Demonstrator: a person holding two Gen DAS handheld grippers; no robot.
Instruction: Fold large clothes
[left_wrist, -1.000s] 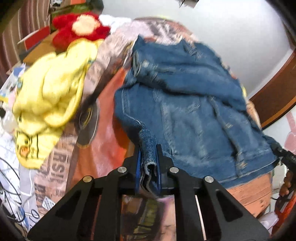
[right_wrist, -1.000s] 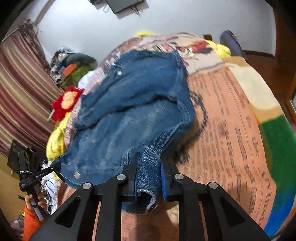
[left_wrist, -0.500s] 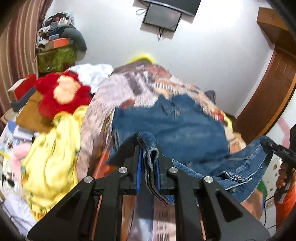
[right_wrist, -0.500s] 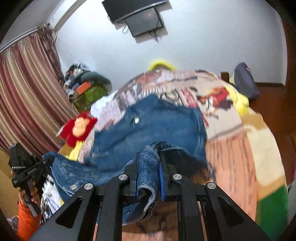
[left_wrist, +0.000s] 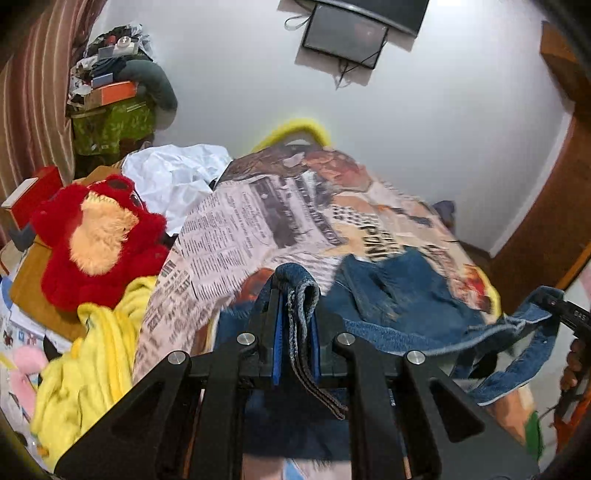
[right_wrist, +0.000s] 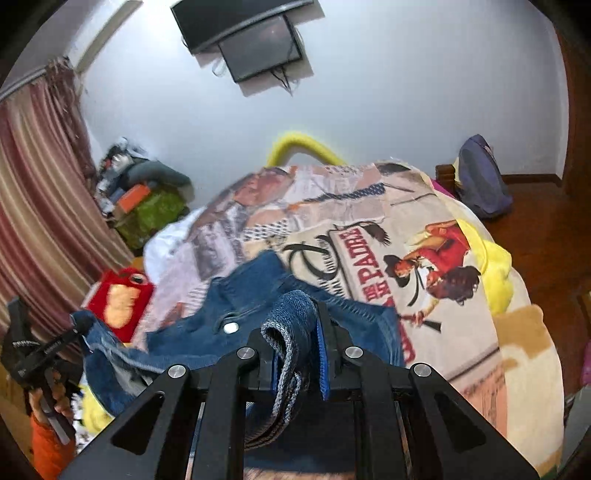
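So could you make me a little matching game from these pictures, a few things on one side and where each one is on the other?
Things:
1. denim jacket
2. red plush toy
3. dark screen
4. purple backpack

Places:
A. mounted high on the white wall
B. on the floor by the bed's far corner
C. pinched in both tools, over the printed blanket
D. beside the bed, above a yellow garment

Pairs: 1-C, 2-D, 3-A, 4-B

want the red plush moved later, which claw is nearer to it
Left. The left claw has the red plush close on its left; the right claw sits farther, across the denim jacket.
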